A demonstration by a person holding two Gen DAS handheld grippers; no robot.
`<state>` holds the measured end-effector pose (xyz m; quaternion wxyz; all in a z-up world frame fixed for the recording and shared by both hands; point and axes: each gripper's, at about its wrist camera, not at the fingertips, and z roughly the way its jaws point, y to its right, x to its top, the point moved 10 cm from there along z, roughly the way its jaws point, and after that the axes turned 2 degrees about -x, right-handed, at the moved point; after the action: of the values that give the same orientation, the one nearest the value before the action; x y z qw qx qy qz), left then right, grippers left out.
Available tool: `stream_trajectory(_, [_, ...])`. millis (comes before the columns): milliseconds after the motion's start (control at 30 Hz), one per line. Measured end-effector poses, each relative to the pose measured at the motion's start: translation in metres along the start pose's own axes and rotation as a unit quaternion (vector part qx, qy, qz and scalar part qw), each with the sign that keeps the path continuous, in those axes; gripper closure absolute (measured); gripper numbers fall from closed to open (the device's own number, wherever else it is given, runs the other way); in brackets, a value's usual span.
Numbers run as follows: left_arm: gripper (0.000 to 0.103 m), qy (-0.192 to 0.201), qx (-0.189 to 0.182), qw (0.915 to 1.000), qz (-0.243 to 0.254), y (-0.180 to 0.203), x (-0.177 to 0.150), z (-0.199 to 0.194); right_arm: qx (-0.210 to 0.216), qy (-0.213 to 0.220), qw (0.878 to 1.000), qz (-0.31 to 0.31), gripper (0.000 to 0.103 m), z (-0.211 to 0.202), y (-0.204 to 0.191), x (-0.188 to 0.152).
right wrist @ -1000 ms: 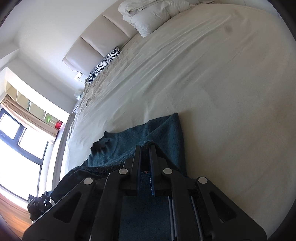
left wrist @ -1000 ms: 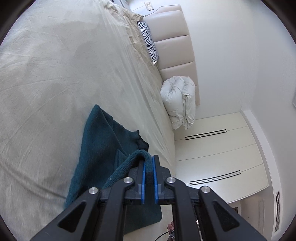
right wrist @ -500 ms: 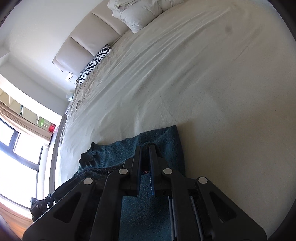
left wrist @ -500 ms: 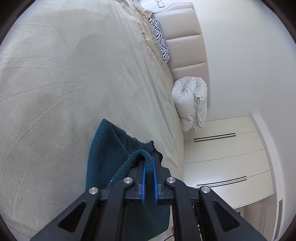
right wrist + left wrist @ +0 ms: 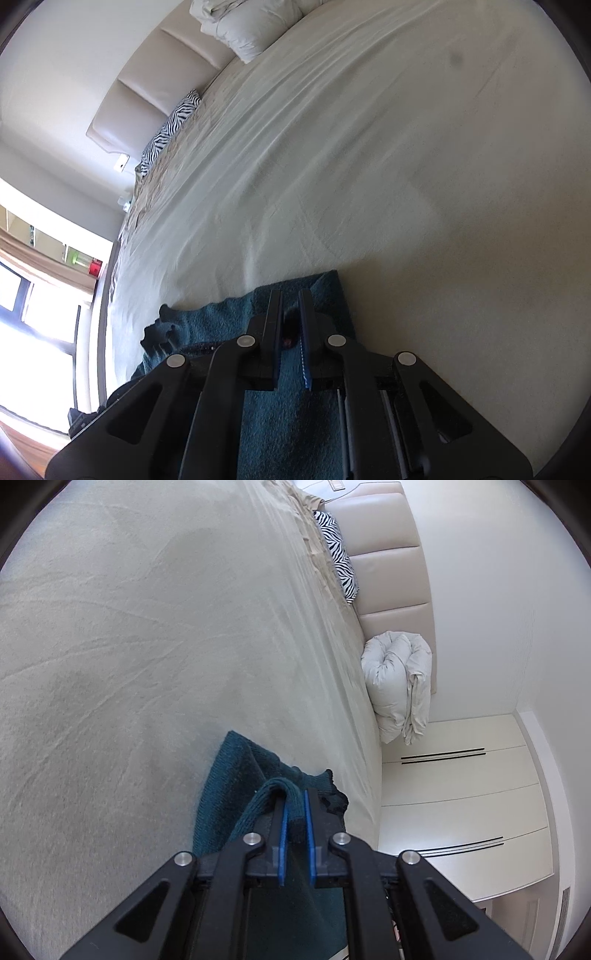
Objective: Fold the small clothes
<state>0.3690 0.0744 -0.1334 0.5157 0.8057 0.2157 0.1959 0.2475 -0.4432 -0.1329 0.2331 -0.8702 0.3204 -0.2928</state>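
Change since the earlier frames: both tongs are coming lower toward the bed, the teal knitted garment (image 5: 236, 794) is bunching closer under them, and less of it is lying spread ahead.

Item: teal knitted garment, small, soft, ribbed at the edge. Location: lying on the near part of the bed sheet (image 5: 147, 664), close to the bed's edge, with its near portion raised off the sheet.

Left tongs (image 5: 294, 812): clamping a thick rolled edge of the garment between the blue pads.
Right tongs (image 5: 290, 317): closed on a fold of the same garment (image 5: 266, 424), which is draping beneath them.

Step in hand, as judged: carrying the gripped edge over and laying it down to make a fold. Advice: keeping both grips level and the edge taut between them; lowering slowly so the layer is landing flat and aligned with the cloth beneath; releasing only once the edge is resting on the sheet.

Surroundings: padded headboard (image 5: 388, 554), zebra-print pillow (image 5: 340, 554), rolled white duvet (image 5: 399, 683), white cupboard fronts (image 5: 461, 794).
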Motion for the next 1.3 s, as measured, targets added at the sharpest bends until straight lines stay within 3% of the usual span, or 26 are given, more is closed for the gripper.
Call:
stream_trajectory(67, [0.091, -0.002, 0.006, 1.0, -0.001, -0.004, -0.001, 0.003, -0.003, 0.006, 1.0, 0.005, 0.095, 0.002, 0.003, 0.004])
stream_trajectory(133, [0.059, -0.002, 0.004, 1.0, -0.001, -0.004, -0.001, 0.005, -0.007, 0.004, 1.0, 0.008, 0.095, 0.005, 0.006, 0.005])
stream_trajectory(233, [0.03, 0.009, -0.003, 0.9999, 0.011, 0.006, 0.002, 0.0, -0.018, 0.007, 1.0, 0.009, 0.095, 0.004, 0.012, 0.005])
stream_trajectory(333, [0.018, 0.018, 0.007, 0.9993, 0.03, 0.014, 0.002, -0.01, -0.017, 0.009, 1.0, -0.002, 0.095, -0.004, 0.013, 0.002])
stream_trajectory(533, [0.016, 0.024, 0.028, 0.9974, 0.062, 0.012, -0.018, -0.035, -0.043, -0.007, 0.995, -0.085, 0.094, -0.023, 0.004, -0.016])
stream_trajectory(567, [0.016, 0.023, 0.032, 0.9971, 0.065, 0.009, -0.023, -0.038, -0.053, -0.011, 0.993, -0.108, 0.09, -0.025, 0.001, -0.021])
stream_trajectory(600, [0.016, 0.022, 0.037, 0.9966, 0.07, 0.006, -0.031, -0.042, -0.058, -0.013, 0.99, -0.124, 0.085, -0.027, -0.001, -0.025])
stream_trajectory(633, [0.016, 0.022, 0.041, 0.9959, 0.077, 0.003, -0.038, -0.044, -0.063, -0.015, 0.987, -0.146, 0.073, -0.028, -0.005, -0.031])
stream_trajectory(667, [0.016, 0.022, 0.047, 0.995, 0.086, 0.001, -0.045, -0.047, -0.066, -0.015, 0.985, -0.161, 0.053, -0.03, -0.008, -0.035])
stream_trajectory(733, [0.017, 0.021, 0.059, 0.9929, 0.101, -0.002, -0.057, -0.048, -0.062, -0.008, 0.981, -0.183, 0.038, -0.036, -0.015, -0.043])
stream_trajectory(1000, [0.039, 0.007, 0.113, 0.9797, 0.165, -0.005, -0.082, -0.039, -0.068, 0.001, 0.971, -0.231, 0.041, -0.045, -0.031, -0.054])
stream_trajectory(1167, [0.043, 0.009, 0.139, 0.9723, 0.188, -0.008, -0.081, -0.03, -0.095, 0.005, 0.97, -0.226, 0.064, -0.036, -0.02, -0.041])
stream_trajectory(1300, [0.045, 0.006, 0.149, 0.9686, 0.199, -0.01, -0.08, -0.024, -0.107, -0.002, 0.97, -0.217, 0.066, -0.023, -0.01, -0.035])
